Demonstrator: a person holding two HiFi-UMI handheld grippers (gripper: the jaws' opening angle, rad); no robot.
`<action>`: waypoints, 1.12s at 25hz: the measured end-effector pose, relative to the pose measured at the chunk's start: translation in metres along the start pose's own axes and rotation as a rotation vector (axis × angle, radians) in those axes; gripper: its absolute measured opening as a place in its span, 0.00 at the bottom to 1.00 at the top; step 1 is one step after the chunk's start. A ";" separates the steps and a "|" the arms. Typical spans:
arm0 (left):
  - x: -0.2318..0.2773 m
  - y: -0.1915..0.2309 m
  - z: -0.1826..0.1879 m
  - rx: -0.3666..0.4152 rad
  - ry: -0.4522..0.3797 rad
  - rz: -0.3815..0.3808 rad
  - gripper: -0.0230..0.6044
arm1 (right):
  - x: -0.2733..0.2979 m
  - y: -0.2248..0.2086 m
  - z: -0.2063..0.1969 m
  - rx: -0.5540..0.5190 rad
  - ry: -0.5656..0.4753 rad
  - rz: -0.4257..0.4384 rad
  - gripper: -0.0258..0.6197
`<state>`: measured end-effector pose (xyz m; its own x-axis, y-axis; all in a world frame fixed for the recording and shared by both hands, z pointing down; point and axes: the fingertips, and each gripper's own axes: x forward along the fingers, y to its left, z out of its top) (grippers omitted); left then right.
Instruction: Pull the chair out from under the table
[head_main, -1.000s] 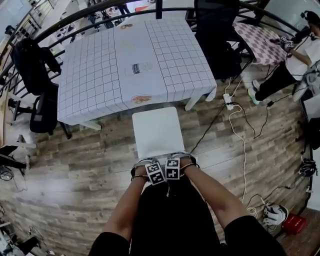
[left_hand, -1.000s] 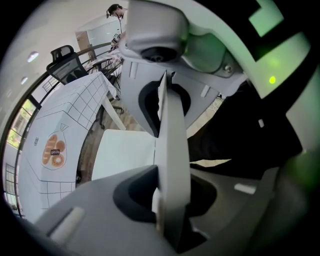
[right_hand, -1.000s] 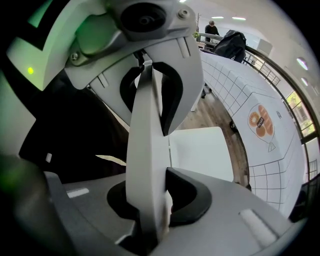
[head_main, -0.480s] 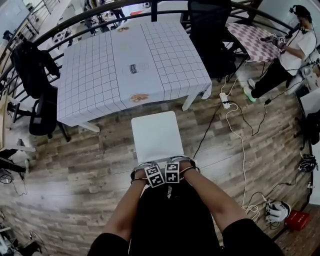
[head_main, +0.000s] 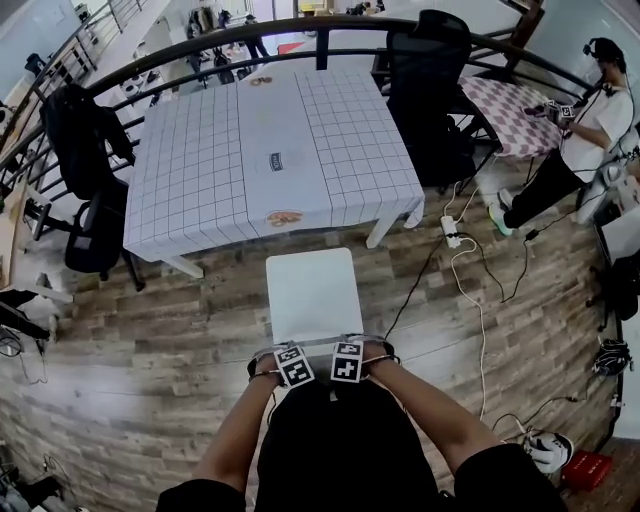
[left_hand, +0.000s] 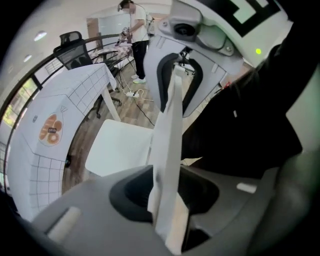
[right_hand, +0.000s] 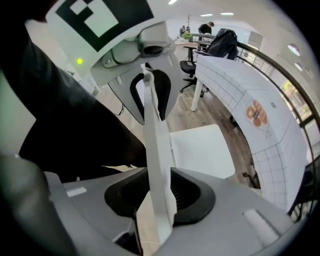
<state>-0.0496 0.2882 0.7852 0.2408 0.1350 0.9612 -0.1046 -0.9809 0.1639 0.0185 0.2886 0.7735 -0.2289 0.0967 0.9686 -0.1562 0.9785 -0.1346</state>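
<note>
Now, both tools are down at the top of the white chair (head_main: 310, 290), side by side, marker cubes nearly touching. The left tool (head_main: 283, 355) has its jaws spread, and they have just been opening. The chair's thin white backrest (left_hand: 167, 145) stands upright between them with a dark gap on each side, so nothing is pinched. It's the same on the other side. The right tool (head_main: 350, 352) is spread too, its jaws just opened, and the backrest (right_hand: 155, 150) runs between them without the pads pressing on it. Both tools point steeply down at the floor.

As for the chair, its seat sits out on the wooden floor (head_main: 180, 330), fully in the open. Its far edge is just beside the hanging hem of the grid-patterned cloth on the bench (head_main: 200, 170). The person stands right behind the backrest, arms reaching forward and down.

Around the bench, a black office chair (head_main: 85, 215) with a dark jacket draped on it sits at the left. Another black office chair (head_main: 430, 90) stands at the far right corner. A white power strip (head_main: 449, 227) and its trailing cable lie on the floor to the right. Beyond that another person (head_main: 585, 115) stands by a table with a checked cloth (head_main: 505, 95).
</note>
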 end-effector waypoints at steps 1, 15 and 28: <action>-0.006 0.002 0.002 -0.035 -0.029 -0.002 0.24 | -0.007 -0.002 0.001 0.036 -0.025 0.007 0.23; -0.193 0.024 0.047 -0.410 -0.604 0.252 0.10 | -0.204 -0.032 0.058 0.482 -0.584 -0.069 0.17; -0.321 0.050 0.125 -0.556 -1.034 0.452 0.05 | -0.360 -0.057 0.095 0.413 -1.196 -0.368 0.04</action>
<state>-0.0112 0.1779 0.4572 0.6931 -0.6166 0.3733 -0.7060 -0.6851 0.1791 0.0181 0.1809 0.4124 -0.7799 -0.5899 0.2093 -0.6228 0.7648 -0.1648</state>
